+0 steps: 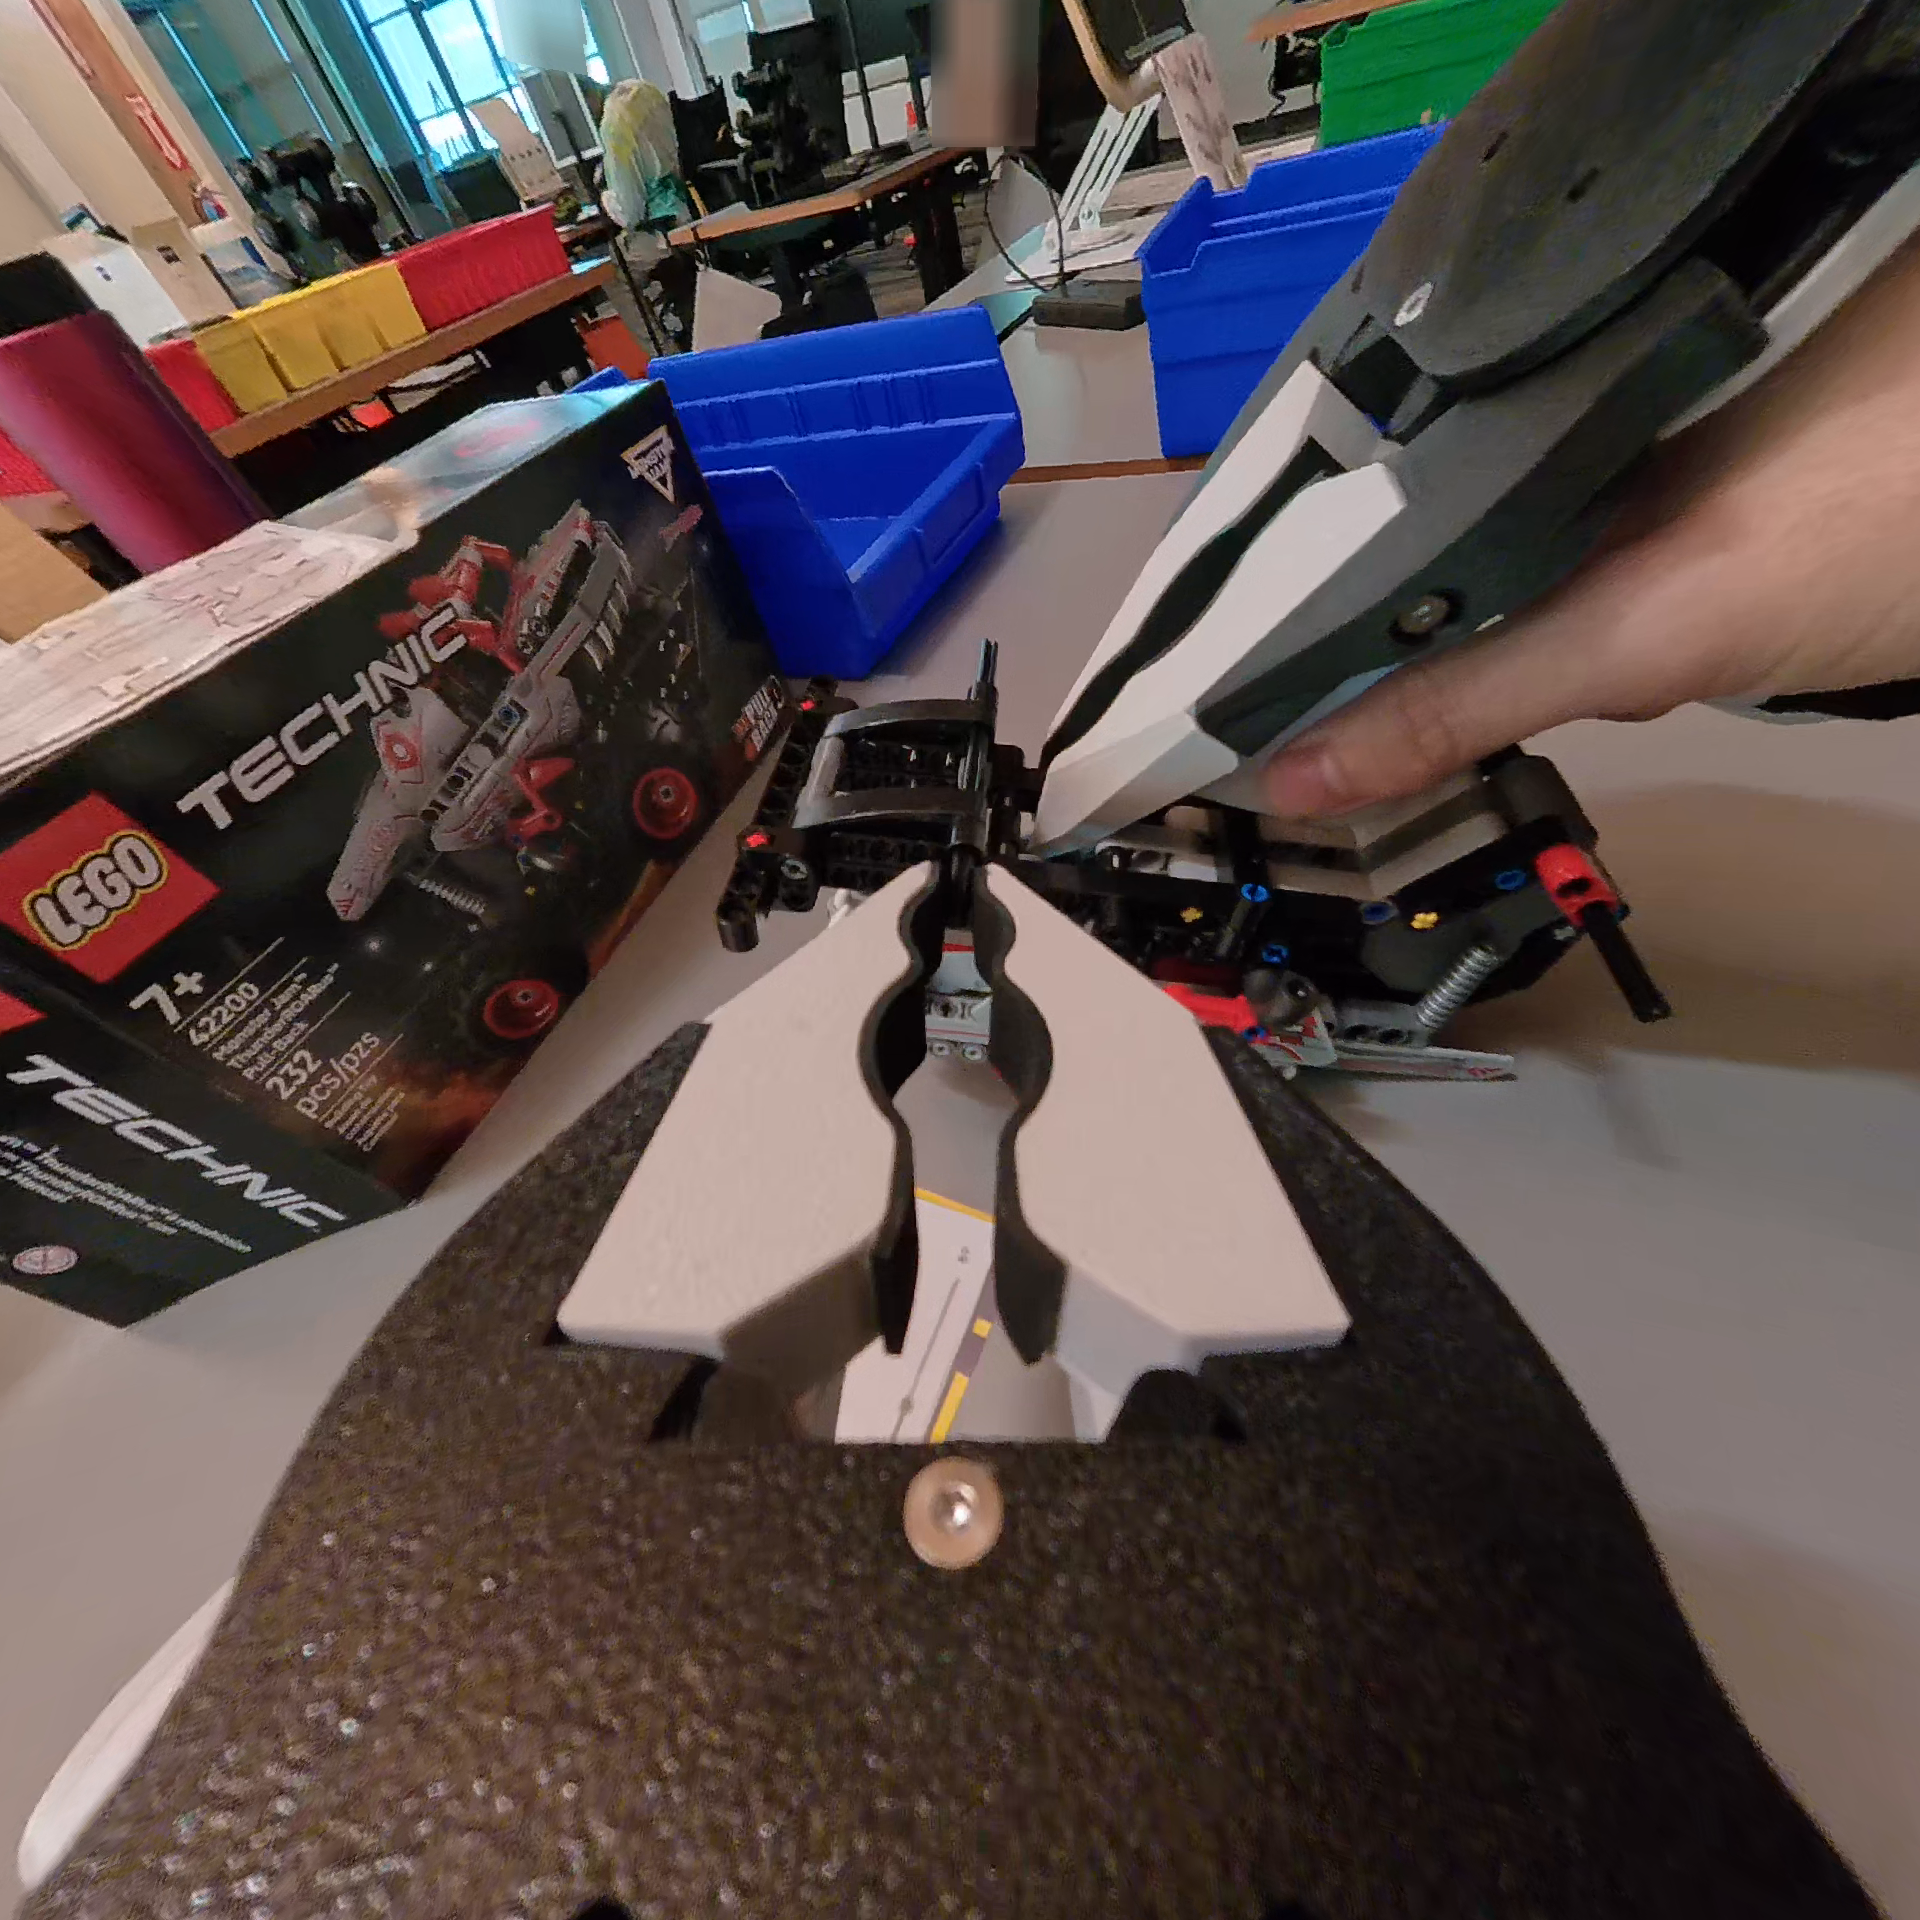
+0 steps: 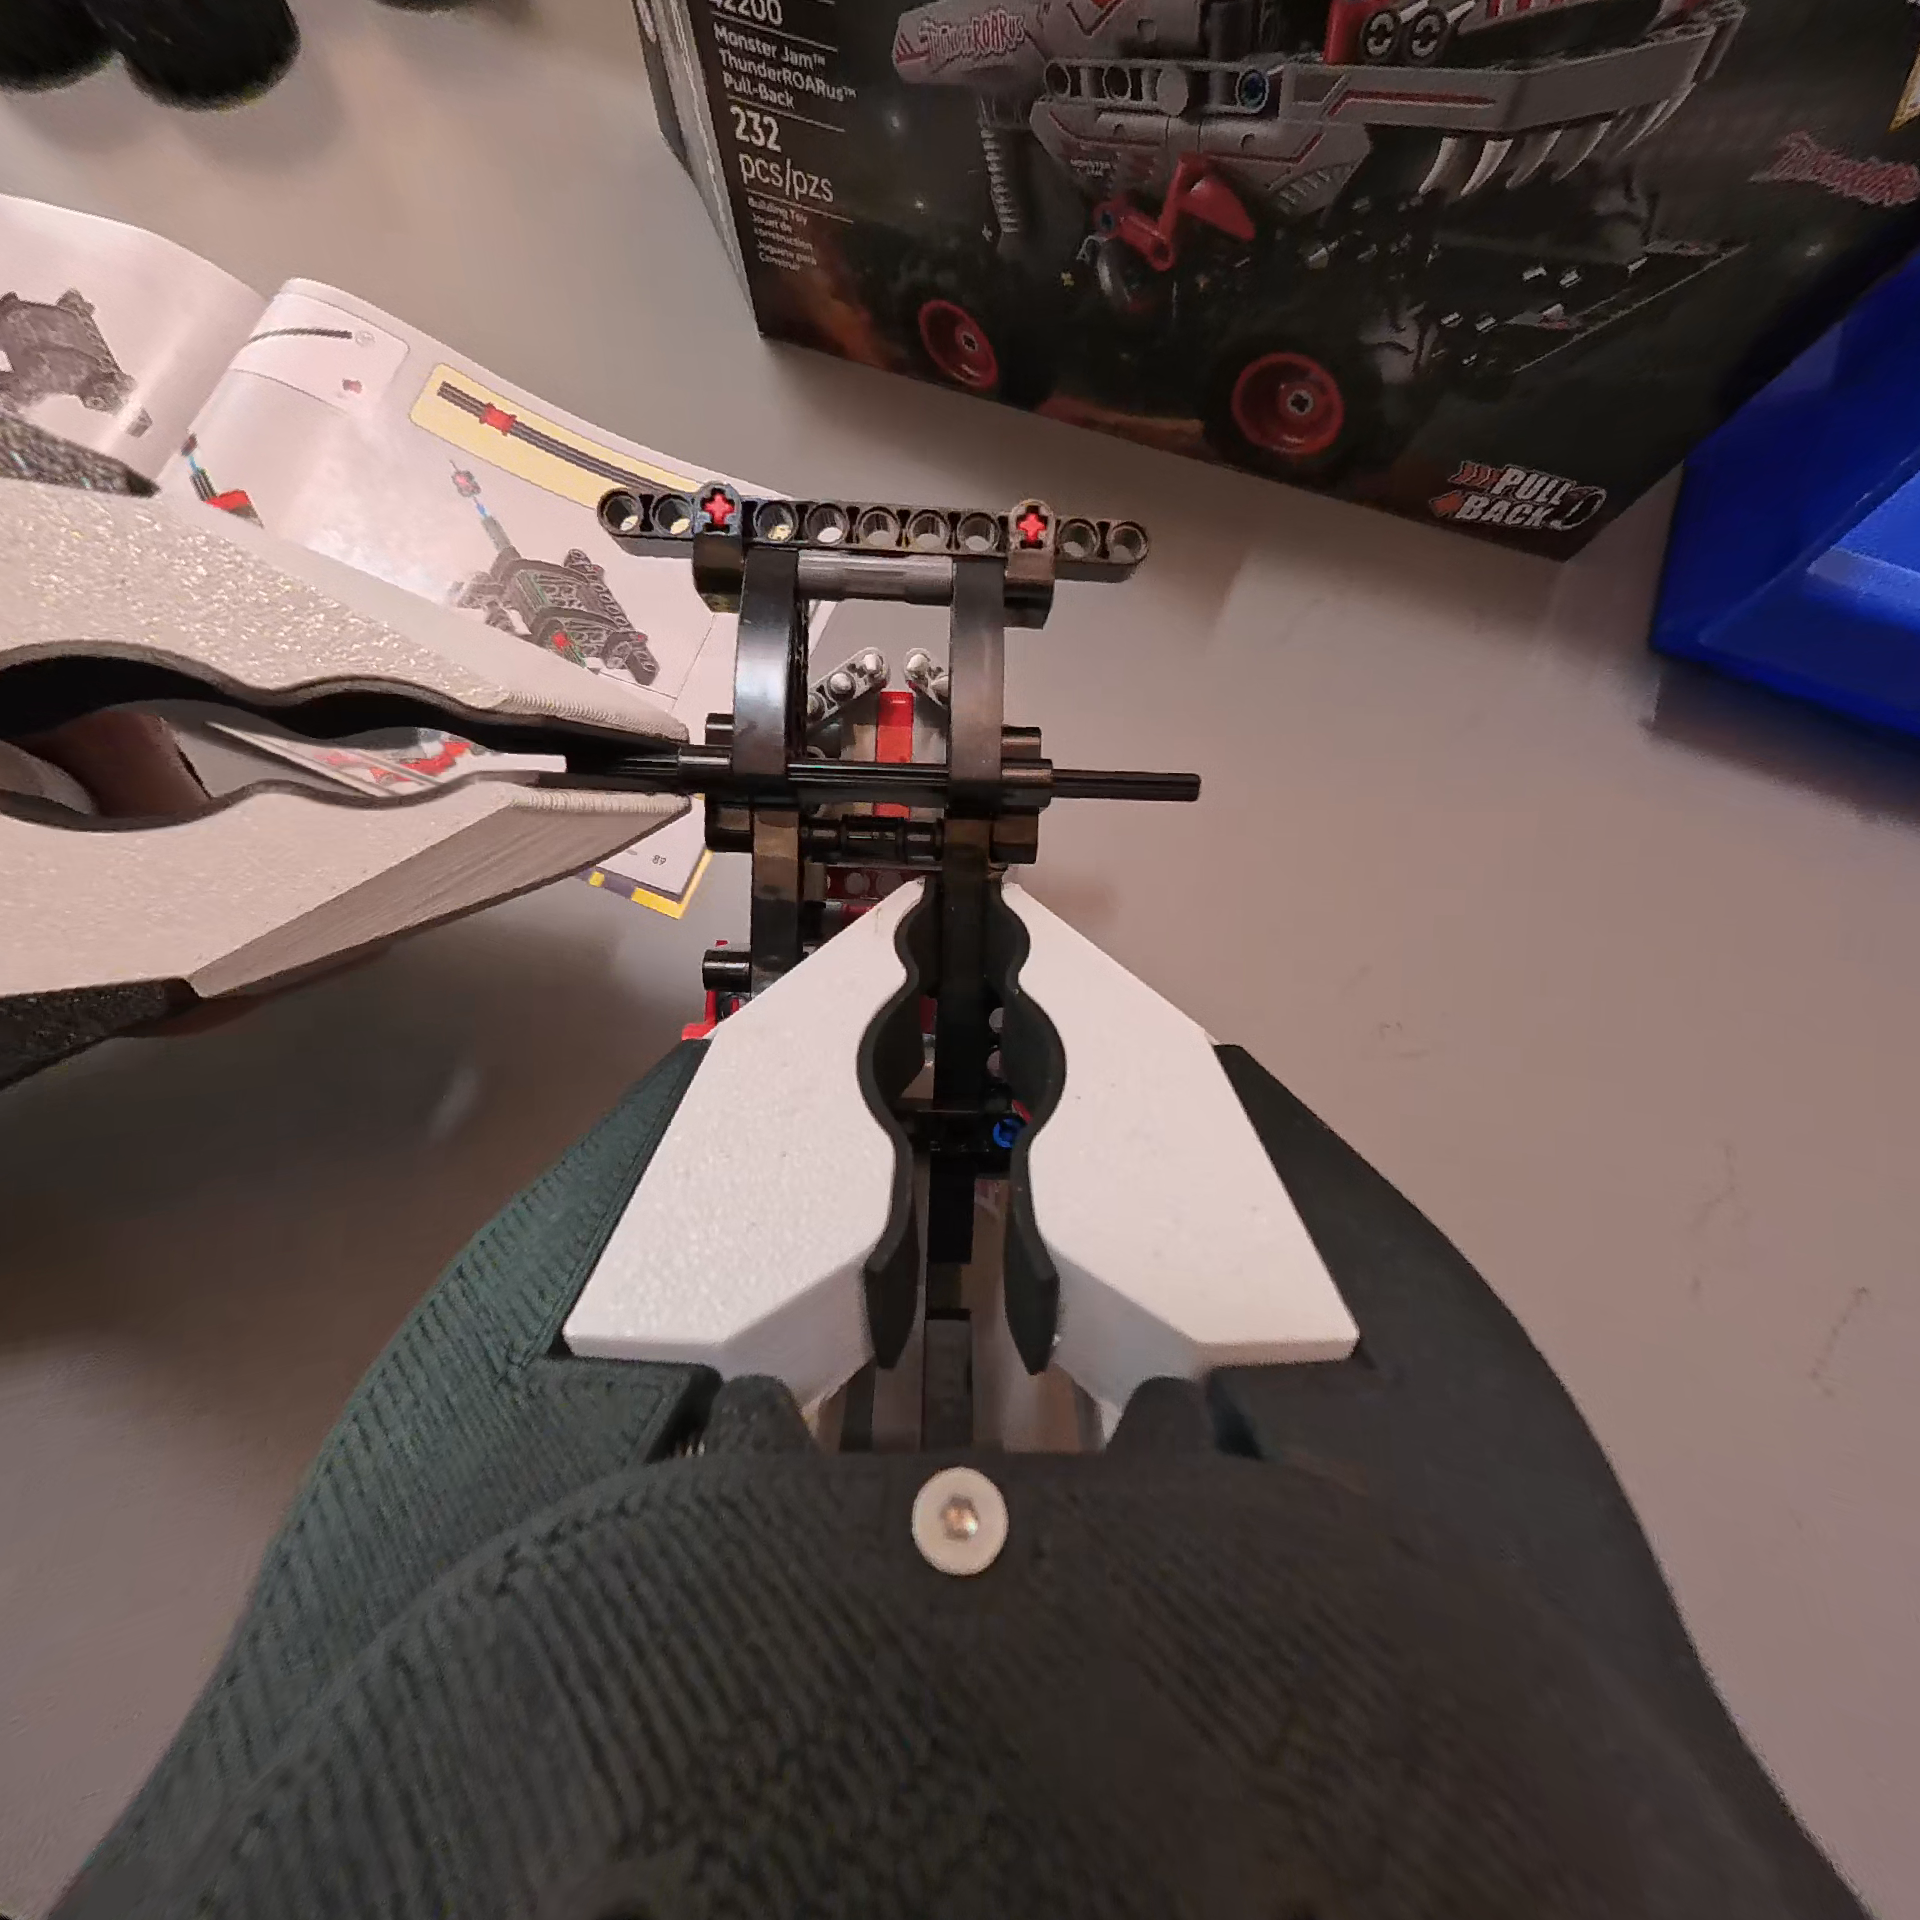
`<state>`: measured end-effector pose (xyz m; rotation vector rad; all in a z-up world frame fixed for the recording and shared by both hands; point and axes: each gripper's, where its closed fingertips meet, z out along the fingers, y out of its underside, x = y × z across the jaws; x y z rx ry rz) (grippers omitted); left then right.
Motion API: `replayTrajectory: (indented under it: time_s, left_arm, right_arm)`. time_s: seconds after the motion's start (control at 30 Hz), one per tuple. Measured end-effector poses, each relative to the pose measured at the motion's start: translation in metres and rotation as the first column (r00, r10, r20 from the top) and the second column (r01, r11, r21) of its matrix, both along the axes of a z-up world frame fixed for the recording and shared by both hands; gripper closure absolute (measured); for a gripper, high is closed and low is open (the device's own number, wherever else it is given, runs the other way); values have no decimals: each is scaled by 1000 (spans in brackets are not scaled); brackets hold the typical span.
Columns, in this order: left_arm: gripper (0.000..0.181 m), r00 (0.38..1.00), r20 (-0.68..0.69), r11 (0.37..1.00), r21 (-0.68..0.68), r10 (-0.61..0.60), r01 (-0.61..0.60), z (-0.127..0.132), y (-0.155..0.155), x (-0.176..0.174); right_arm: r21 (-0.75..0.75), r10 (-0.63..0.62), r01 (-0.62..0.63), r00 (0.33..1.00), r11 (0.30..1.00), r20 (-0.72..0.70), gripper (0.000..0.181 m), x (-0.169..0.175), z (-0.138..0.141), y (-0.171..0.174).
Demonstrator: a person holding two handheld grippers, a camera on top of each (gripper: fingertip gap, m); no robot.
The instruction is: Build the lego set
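Note:
A partly built black Lego truck chassis (image 1: pixel 1299 914) lies on the grey table. A black frame (image 2: pixel 873 665) at its end carries a long holed beam (image 2: pixel 873 525) with two red pins. My left gripper (image 1: pixel 956 883) is shut on a thin black axle (image 2: pixel 1122 784) that passes through the frame and sticks out on the far side. In the right wrist view the left gripper (image 2: pixel 681 779) comes in from the left. My right gripper (image 2: pixel 961 894) is shut on a black beam of the chassis. It also shows in the left wrist view (image 1: pixel 1039 831), with a hand behind it.
The set's box (image 1: pixel 343 831) stands left of the model and also shows in the right wrist view (image 2: pixel 1247 208). An open instruction booklet (image 2: pixel 416 447) lies under the left gripper. Blue bins (image 1: pixel 852 468) stand behind the model, and one (image 2: pixel 1818 540) is at the right edge. The grippers' ends are close to 5 cm from one another.

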<state>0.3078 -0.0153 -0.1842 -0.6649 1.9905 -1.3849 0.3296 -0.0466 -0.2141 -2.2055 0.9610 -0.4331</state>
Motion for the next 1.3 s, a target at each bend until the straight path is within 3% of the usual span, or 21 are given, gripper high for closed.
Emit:
replayTrajectory:
  time_s: [0.4,0.5,0.6,0.7,0.8,0.97,1.1,1.23,1.3]
  left_arm:
    - [179,1000,7,999,-29,21,-20,1,6,-6]
    - [158,999,27,998,-37,45,-43,6,10,-7]
    - [154,999,37,999,-24,29,-28,12,18,-22]
    - [156,998,63,1000,-11,16,-15,23,37,-49]
    - [161,996,73,998,5,55,-56,29,70,-76]
    - [163,983,20,983,37,181,-182,18,136,-107]
    - [163,966,-37,966,60,256,-253,9,177,-128]
    - [162,967,-86,968,104,238,-229,-7,200,-143]
    - [162,973,-141,977,136,180,-161,-18,206,-155]
  right_arm:
    - [22,-7,7,1000,1000,7,174,-1,0,-1]
    - [15,-17,17,1000,1000,7,175,0,0,-3]
    - [22,-28,27,1000,999,5,174,-2,0,-4]
    - [31,-15,15,1000,999,-8,170,-7,0,-5]
    - [27,-7,7,1000,1000,-12,148,-11,4,-10]
    - [95,26,-23,999,995,-27,139,-17,9,-13]
    - [108,127,-123,991,987,-32,116,-38,21,-26]
    - [206,200,-175,974,963,-108,109,-61,25,-40]
    - [238,211,-172,966,956,-150,108,-75,25,-52]
